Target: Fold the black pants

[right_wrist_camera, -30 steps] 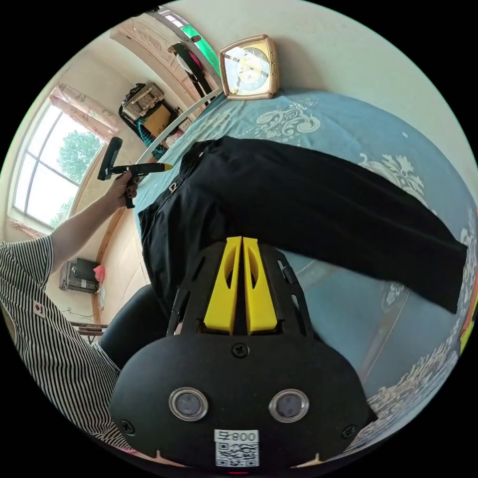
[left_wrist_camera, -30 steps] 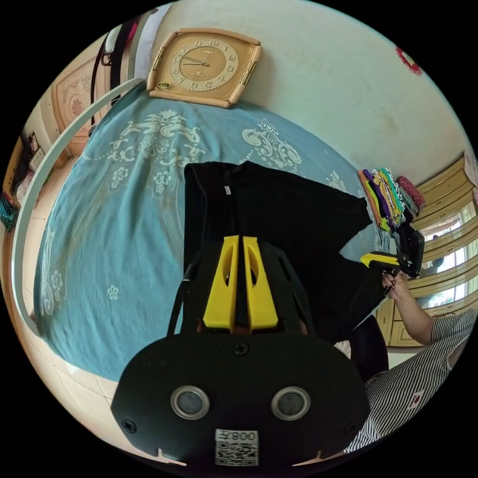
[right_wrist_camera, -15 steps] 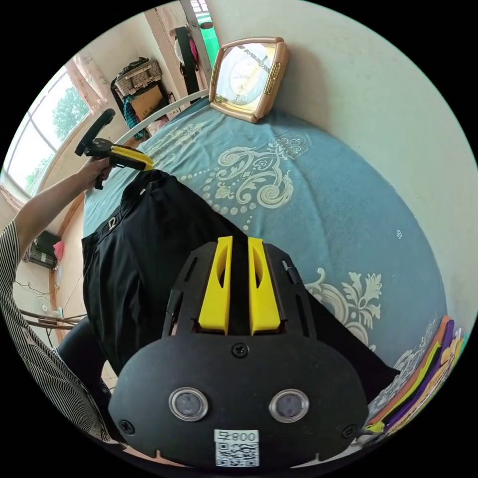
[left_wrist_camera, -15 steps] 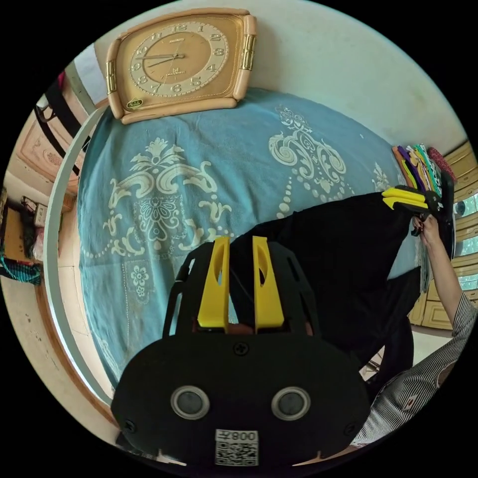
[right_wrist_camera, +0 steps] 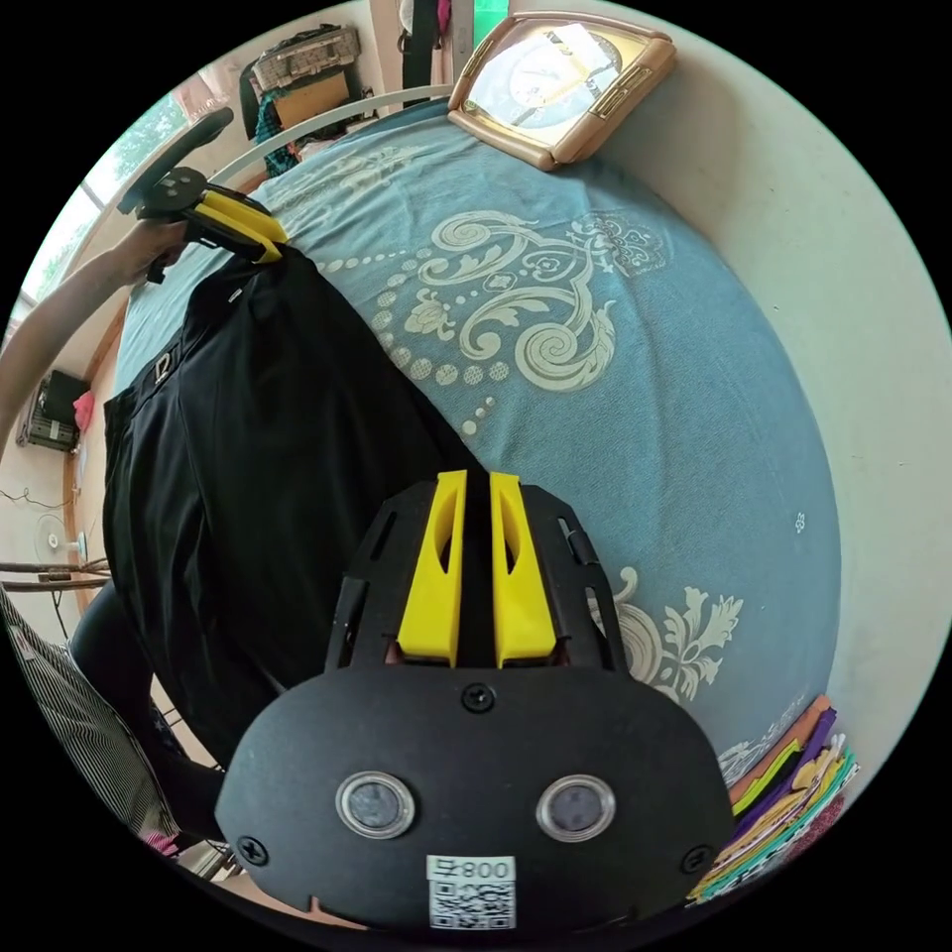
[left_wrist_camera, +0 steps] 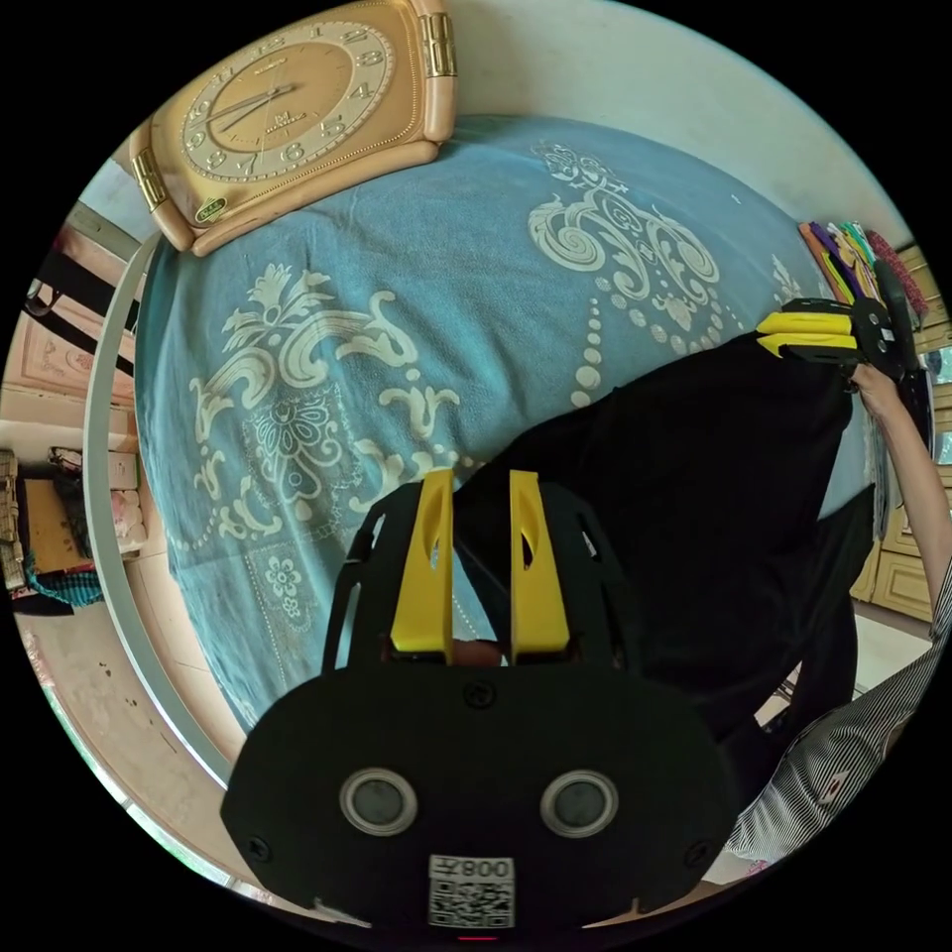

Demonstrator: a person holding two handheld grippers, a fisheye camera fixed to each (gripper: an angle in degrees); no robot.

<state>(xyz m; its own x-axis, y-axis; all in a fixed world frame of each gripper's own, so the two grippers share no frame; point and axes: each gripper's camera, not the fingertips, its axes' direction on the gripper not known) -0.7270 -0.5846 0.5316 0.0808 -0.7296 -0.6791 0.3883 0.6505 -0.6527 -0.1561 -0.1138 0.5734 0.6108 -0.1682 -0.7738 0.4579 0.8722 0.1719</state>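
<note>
Pants (right_wrist_camera: 258,476) half-laid on bed (right_wrist_camera: 645,397): right gripper (right_wrist_camera: 476,486) clamps fabric, left gripper (left_wrist_camera: 481,486) parted, probably released; keep edges aligned, lower flat.

Home bedroom: blue patterned bedspread (left_wrist_camera: 416,268), clock (left_wrist_camera: 288,109).
</note>
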